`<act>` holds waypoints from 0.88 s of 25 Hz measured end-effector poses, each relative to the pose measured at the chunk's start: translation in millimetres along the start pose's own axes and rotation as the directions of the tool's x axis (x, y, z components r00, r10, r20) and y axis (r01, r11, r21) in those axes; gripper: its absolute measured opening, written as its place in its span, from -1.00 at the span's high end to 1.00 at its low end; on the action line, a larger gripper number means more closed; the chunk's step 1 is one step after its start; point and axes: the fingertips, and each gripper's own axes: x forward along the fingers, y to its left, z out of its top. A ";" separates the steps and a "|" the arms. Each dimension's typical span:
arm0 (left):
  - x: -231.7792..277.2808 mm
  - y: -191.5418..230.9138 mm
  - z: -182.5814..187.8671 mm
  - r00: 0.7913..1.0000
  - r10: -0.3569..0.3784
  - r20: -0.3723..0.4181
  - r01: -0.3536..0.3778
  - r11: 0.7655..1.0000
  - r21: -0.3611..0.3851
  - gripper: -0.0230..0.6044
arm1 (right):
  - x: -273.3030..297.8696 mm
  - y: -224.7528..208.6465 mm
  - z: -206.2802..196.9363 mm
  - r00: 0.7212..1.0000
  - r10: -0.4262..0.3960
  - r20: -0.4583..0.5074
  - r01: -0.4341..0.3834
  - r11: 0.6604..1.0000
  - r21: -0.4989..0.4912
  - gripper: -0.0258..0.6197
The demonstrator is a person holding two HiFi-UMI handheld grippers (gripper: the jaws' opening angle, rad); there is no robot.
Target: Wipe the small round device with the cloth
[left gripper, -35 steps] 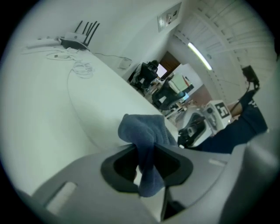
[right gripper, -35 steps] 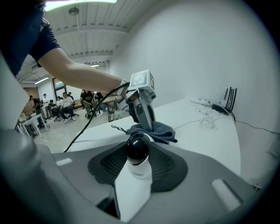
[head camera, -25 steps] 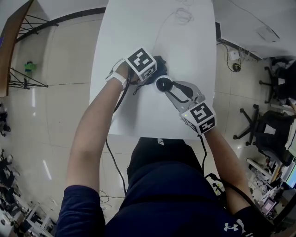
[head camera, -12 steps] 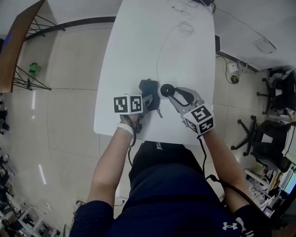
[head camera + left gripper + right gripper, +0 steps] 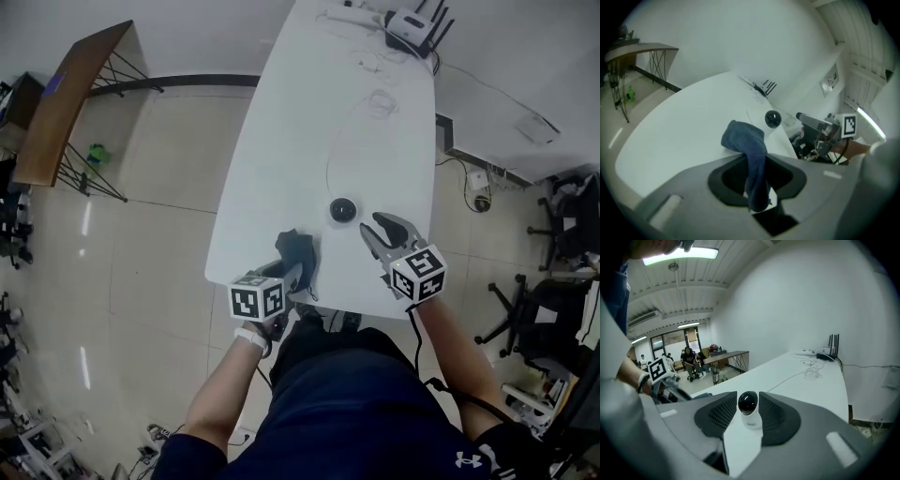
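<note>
On the white surface (image 5: 281, 141), head view: the left gripper (image 5: 292, 277) holds the dark blue cloth (image 5: 298, 251) at lower centre, near the front edge. The small round device (image 5: 343, 210) stands mid-frame, apart from the cloth, and its cable (image 5: 330, 159) runs toward the top of the frame. The right gripper (image 5: 372, 227) sits just beside the device, at its lower right. Counted: one device, one cloth, two grippers, one cable, one router (image 5: 411, 21) at upper right.

Left gripper view: the fingers (image 5: 811, 178) are pressed nearly together, pinching the cloth, which bunches above them at frame centre. The device sits beyond it, right of centre. To wipe well, the loose bunched end should probably meet the dark dome first, in light strokes, with the pinch kept firm so the fabric does not slip out.

Right gripper view: the fingers (image 5: 780, 416) stand spread, their pads flanking the device's dark head at centre frame, with no squeeze visible. Steadying the white base here, without tugging the cable, would likely keep the device from sliding or tipping under the cloth.
</note>
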 end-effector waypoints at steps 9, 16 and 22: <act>-66.0 -85.9 -8.6 0.968 0.111 0.224 -0.164 0.958 0.236 0.63 | -92.7 -11.5 6.0 0.986 0.011 0.164 -0.044 0.979 0.198 0.89; -79.7 -165.3 23.5 0.879 0.069 0.471 -0.240 0.919 0.314 0.63 | -146.3 28.6 32.2 0.949 0.005 0.315 -0.022 0.998 0.051 0.88; -74.6 -205.2 7.0 0.854 0.029 0.519 -0.267 0.881 0.390 0.63 | -182.4 39.7 41.6 0.919 -0.027 0.393 0.050 0.998 -0.049 0.88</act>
